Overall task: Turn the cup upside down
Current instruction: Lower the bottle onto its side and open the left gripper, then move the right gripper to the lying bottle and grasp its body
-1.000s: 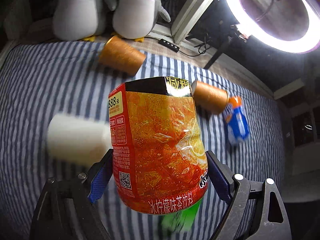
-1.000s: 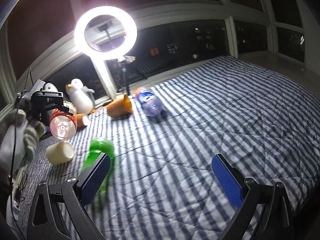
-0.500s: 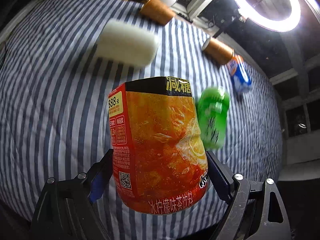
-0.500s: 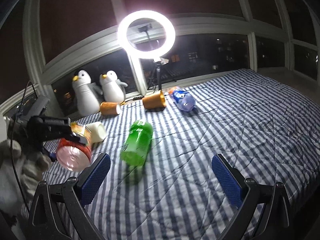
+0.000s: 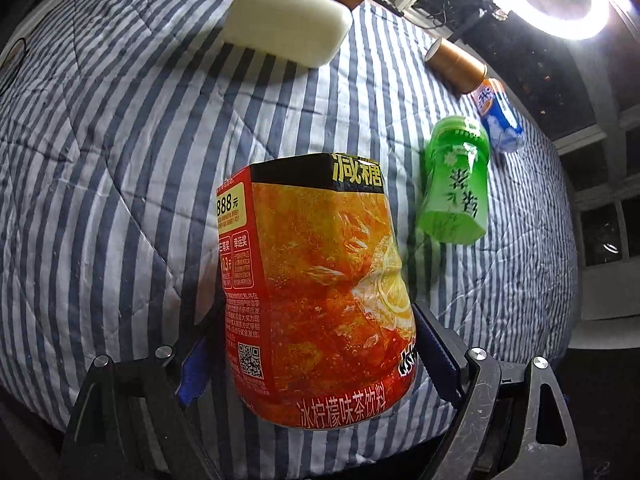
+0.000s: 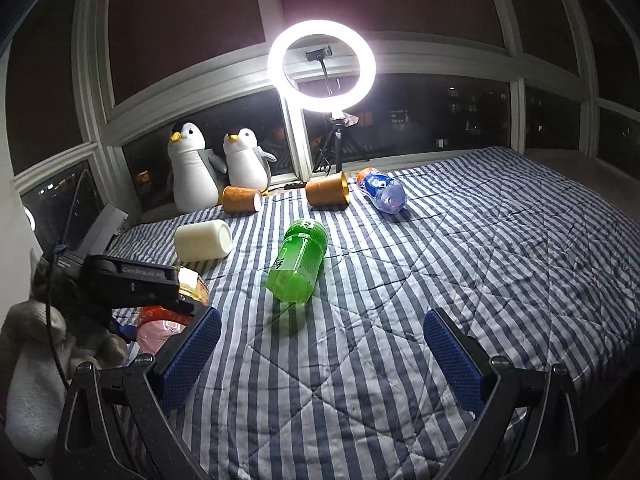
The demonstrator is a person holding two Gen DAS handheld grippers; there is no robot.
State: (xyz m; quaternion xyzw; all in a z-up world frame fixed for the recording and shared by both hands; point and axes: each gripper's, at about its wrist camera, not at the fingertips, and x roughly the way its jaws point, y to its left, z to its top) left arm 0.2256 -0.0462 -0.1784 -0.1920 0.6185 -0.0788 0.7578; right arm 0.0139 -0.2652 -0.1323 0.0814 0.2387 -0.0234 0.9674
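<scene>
My left gripper (image 5: 312, 356) is shut on an orange cup cut from an iced-tea bottle (image 5: 316, 288), held above the near edge of the striped bed (image 5: 120, 200). In the right wrist view the same cup (image 6: 172, 312) shows at lower left, under the left gripper's black body (image 6: 132, 284), its pinkish end facing the camera. My right gripper (image 6: 320, 360) is open and empty above the bed's near part.
On the bed lie a green cup (image 6: 298, 266), a white cup (image 6: 202, 240), two brown cups (image 6: 240, 199) (image 6: 328, 194) and a blue cup (image 6: 382, 194). Two penguin plush toys (image 6: 192, 168) and a ring light (image 6: 322, 65) stand at the window.
My left gripper has carried the orange cup lower and nearer the bed's front edge. The right wrist view has swung so the green cup and the ring light sit more central.
</scene>
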